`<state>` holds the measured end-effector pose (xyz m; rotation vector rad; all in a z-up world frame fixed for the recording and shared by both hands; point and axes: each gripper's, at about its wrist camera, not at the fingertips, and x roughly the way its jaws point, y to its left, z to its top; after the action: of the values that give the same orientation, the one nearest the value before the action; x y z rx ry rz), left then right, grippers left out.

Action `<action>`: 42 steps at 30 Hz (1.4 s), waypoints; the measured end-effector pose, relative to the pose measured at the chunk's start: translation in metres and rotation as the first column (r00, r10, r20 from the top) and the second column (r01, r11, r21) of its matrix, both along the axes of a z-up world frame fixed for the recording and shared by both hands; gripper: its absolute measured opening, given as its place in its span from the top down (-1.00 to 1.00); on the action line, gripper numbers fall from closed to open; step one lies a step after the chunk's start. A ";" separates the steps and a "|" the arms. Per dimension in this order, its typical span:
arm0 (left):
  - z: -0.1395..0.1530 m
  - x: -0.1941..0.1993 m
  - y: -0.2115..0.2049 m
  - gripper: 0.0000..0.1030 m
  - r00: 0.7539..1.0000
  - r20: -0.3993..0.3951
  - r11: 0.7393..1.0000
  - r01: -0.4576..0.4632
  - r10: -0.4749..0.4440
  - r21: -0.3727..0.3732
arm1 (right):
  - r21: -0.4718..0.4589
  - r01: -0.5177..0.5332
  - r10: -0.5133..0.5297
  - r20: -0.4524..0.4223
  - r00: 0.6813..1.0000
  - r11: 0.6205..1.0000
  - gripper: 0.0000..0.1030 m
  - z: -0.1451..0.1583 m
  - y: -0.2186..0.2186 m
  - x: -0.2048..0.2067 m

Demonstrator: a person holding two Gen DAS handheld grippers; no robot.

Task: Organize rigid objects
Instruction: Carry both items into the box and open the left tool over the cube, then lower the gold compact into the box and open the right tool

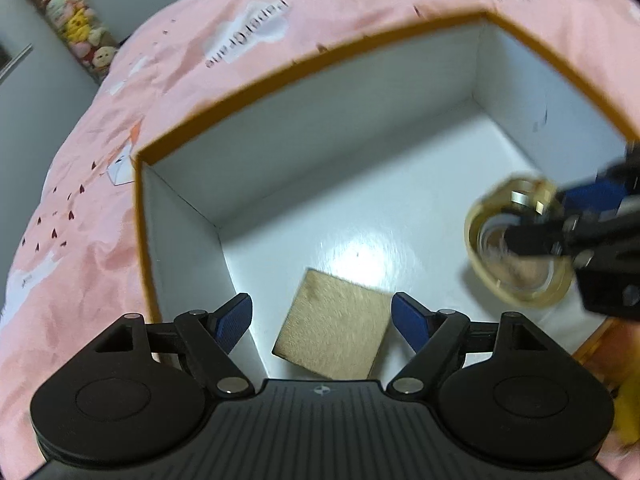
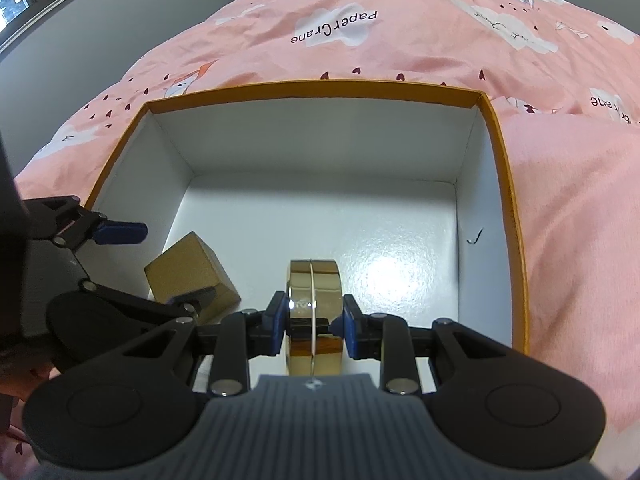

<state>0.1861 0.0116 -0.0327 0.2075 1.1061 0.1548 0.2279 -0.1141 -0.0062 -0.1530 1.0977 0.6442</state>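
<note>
On the pink cotton bedspread [image 2: 560, 200] beyond the far wall of your box, a white cloud print [image 2: 334, 24] reads "Paper Crane" in dark letters, upside down to you. A second cloud at the far right [image 2: 608, 102] repeats it, half hidden by a fold.

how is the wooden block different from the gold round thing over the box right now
The wooden block is a matte tan cube; the gold round case is a shiny disc turned on edge. The block lies free on the floor of the box, tilted, between the left gripper's open jaws, untouched by them. The case is clamped in the right gripper. Both are rigid and within the box's walls.
</note>
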 end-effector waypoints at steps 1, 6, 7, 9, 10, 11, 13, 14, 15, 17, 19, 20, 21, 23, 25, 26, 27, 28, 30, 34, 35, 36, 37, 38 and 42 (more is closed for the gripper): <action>0.004 -0.001 0.002 -0.79 1.000 0.018 1.000 -0.011 0.011 -0.021 | 0.000 0.001 -0.001 0.001 1.000 1.000 0.46 0.000 0.000 0.000; 0.034 -0.012 0.022 -0.68 0.989 0.134 0.985 -0.038 0.062 -0.171 | 0.000 0.013 -0.013 0.003 1.000 1.000 0.46 -0.001 0.000 0.000; 0.038 -0.014 0.024 -0.66 0.986 0.150 0.980 -0.038 0.068 -0.193 | -0.001 0.014 -0.014 0.003 1.000 1.000 0.46 0.000 0.001 0.000; 0.049 -0.020 0.036 -0.57 0.977 0.190 0.969 -0.049 0.097 -0.241 | 0.004 0.011 -0.011 0.002 1.000 1.000 0.46 0.000 0.002 -0.001; 0.053 -0.023 0.040 -0.51 0.973 0.204 0.966 -0.056 0.110 -0.251 | 0.007 0.009 -0.009 0.003 1.000 1.000 0.46 0.001 0.003 -0.002; 0.056 -0.026 0.046 -0.47 0.968 0.218 0.965 -0.065 0.122 -0.253 | 0.012 0.007 -0.007 0.003 1.000 1.000 0.46 0.001 0.004 -0.004; 0.062 -0.030 0.055 -0.33 0.961 0.236 0.965 -0.085 0.145 -0.248 | 0.024 0.006 -0.006 0.000 1.000 1.000 0.46 0.001 0.007 -0.005; 0.064 -0.033 0.060 -0.30 0.956 0.245 0.963 -0.096 0.160 -0.251 | 0.031 0.006 -0.006 -0.006 1.000 1.000 0.46 0.000 0.009 -0.005; 0.066 -0.035 0.065 -0.28 0.951 0.254 0.960 -0.109 0.177 -0.259 | 0.038 0.006 -0.006 -0.012 1.000 0.999 0.46 0.000 0.010 -0.005; 0.064 -0.039 0.074 -0.23 0.941 0.261 0.953 -0.147 0.217 -0.263 | 0.052 0.008 -0.007 -0.023 1.000 0.999 0.46 -0.002 0.015 -0.005; 0.059 -0.044 0.080 -0.16 0.933 0.257 0.948 -0.183 0.251 -0.261 | 0.039 0.003 -0.003 -0.001 1.000 0.999 0.46 -0.003 0.023 -0.007; 0.055 -0.045 0.083 -0.13 0.932 0.247 0.941 -0.196 0.266 -0.276 | 0.022 -0.013 0.012 0.027 1.000 1.000 0.46 -0.002 0.029 -0.008; 0.051 -0.048 0.088 -0.03 0.931 0.235 0.932 -0.204 0.279 -0.299 | 0.013 -0.030 0.029 0.049 0.998 0.999 0.46 -0.001 0.034 -0.008; 0.045 -0.050 0.095 0.09 0.931 0.204 0.910 -0.217 0.302 -0.354 | 0.011 -0.058 0.057 0.069 0.996 0.998 0.46 0.000 0.045 -0.005; 0.040 -0.053 0.097 0.32 0.933 0.181 0.896 -0.223 0.310 -0.385 | 0.018 -0.075 0.074 0.068 0.995 0.997 0.46 -0.002 0.052 0.001; 0.038 -0.053 0.098 0.33 0.934 0.177 0.893 -0.222 0.310 -0.391 | 0.021 -0.085 0.083 0.070 0.994 0.996 0.46 -0.003 0.057 0.002; 0.036 -0.055 0.098 0.38 0.934 0.178 0.893 -0.223 0.311 -0.391 | 0.023 -0.093 0.091 0.073 0.993 0.995 0.46 -0.003 0.061 0.003; 0.035 -0.056 0.097 0.44 0.933 0.180 0.893 -0.223 0.312 -0.391 | 0.027 -0.101 0.099 0.072 0.992 0.994 0.46 -0.004 0.064 0.003; 0.035 -0.056 0.098 0.45 0.933 0.181 0.891 -0.221 0.312 -0.396 | 0.033 -0.120 0.117 0.070 0.991 0.992 0.46 -0.006 0.069 0.000; 0.034 -0.058 0.100 0.47 0.929 0.182 0.884 -0.227 0.323 -0.409 | 0.024 -0.164 0.162 0.068 0.984 0.986 0.46 -0.007 0.074 -0.012; 0.034 -0.057 0.099 0.47 0.928 0.181 0.883 -0.229 0.325 -0.410 | 0.025 -0.176 0.174 0.065 0.983 0.984 0.46 -0.007 0.076 -0.015; 0.034 -0.057 0.099 0.47 0.928 0.182 0.883 -0.229 0.325 -0.410 | 0.028 -0.186 0.184 0.056 0.981 0.982 0.46 -0.008 0.077 -0.018; 0.034 -0.058 0.099 0.47 0.928 0.182 0.882 -0.229 0.326 -0.411 | 0.034 -0.191 0.189 0.047 0.981 0.981 0.46 -0.008 0.076 -0.020; 0.034 -0.058 0.100 0.47 0.928 0.182 0.882 -0.229 0.326 -0.412 | 0.046 -0.197 0.195 0.030 0.980 0.979 0.46 -0.009 0.077 -0.022; 0.034 -0.058 0.101 0.47 0.924 0.179 0.874 -0.236 0.337 -0.425 | 0.046 -0.206 0.206 0.004 0.979 0.977 0.46 -0.013 0.082 -0.028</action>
<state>0.1277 0.1123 0.0012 -0.3399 0.8889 0.2133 0.1998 -0.0323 -0.0196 -0.2283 1.0747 0.8549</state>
